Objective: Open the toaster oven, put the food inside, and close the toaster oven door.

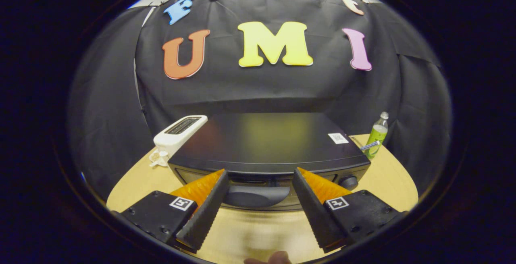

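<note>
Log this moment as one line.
tongs: open, either side of oven handle | door: shut | beside oven: toaster, bottle

Glossy black boxy toaster oven (268, 143); white plastic slot toaster (177, 135); clear green-labelled drink bottle (377, 136); pale wooden surface (258, 227).

A white toaster (179, 134) and a green bottle (377, 136) stand on the wooden table (387, 175).

You're looking down on a black toaster oven (268, 145) standing on the wooden table (387, 179), its flat top toward you. Its door looks closed; the dark handle (256, 196) lies between your spread fingers (209, 199), untouched, with a round knob (348, 182) beside it.
</note>
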{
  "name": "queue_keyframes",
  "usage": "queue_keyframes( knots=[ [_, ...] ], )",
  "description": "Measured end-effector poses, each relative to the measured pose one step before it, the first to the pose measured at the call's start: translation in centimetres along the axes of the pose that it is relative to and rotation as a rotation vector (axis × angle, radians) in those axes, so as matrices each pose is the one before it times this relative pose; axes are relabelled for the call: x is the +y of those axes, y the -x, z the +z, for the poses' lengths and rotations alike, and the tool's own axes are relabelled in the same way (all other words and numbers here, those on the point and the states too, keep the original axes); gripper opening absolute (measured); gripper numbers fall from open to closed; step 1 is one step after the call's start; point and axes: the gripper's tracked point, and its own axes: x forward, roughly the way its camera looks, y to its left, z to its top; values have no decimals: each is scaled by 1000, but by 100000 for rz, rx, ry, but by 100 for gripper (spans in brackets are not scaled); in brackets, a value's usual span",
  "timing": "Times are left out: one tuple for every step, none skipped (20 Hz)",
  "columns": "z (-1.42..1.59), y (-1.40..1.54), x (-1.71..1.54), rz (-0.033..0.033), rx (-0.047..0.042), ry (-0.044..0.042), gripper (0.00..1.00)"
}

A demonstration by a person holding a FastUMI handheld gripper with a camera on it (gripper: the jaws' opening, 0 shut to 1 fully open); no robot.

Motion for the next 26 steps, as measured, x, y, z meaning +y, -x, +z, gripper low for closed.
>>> queue_keyframes(
  knots=[
    [421, 581, -4, -659, -2178, 921, 100],
    [-350, -506, 19, -693, 168, 1325, 100],
    [-7, 3, -73, -495, -1259, 830, 100],
    [-197, -34, 27, -35, -15, 143, 100],
    [14, 215, 84, 218, -1027, 698, 100],
    [-31, 272, 141, 389, -296, 1699, 100],
    [-396, 378, 31, 285, -152, 1519, 100],
    [-442, 669, 49, 304, 713, 1209, 100],
    [-714, 793, 98, 519, 817, 460, 100],
    [-854, 822, 95, 728, 1304, -35, 100],
    [-1077, 818, 138, 107, 1811, -119, 100],
    [-1073, 736, 118, -565, 535, 428, 100],
    [-1142, 874, 164, -779, 1519, 1294, 100],
    [-1182, 282, 99, -491, 1943, 986, 100],
    [-1404, 354, 248, 412, 2773, 962, 100],
    [-1874, 418, 366, 1031, 4192, -342, 100],
    [-1200, 310, 48, 817, 2102, -1340, 100],
    [-888, -42, -33, 798, 1249, -749, 100],
    [-551, 151, 32, 644, 1192, -589, 100],
    [-196, 83, 84, 607, 564, -450, 100],
    [-228, -61, 52, 262, 720, -164, 100],
    [-170, 80, 61, 97, 792, 44, 100],
    [-500, -95, 71, 5, 1052, 453, 100],
    [-282, -91, 24, 108, 1069, 253, 100],
    [-465, -138, 22, 136, 1120, -52, 100],
    [-447, -196, -63, 650, 2048, 87, 100]
  ],
)
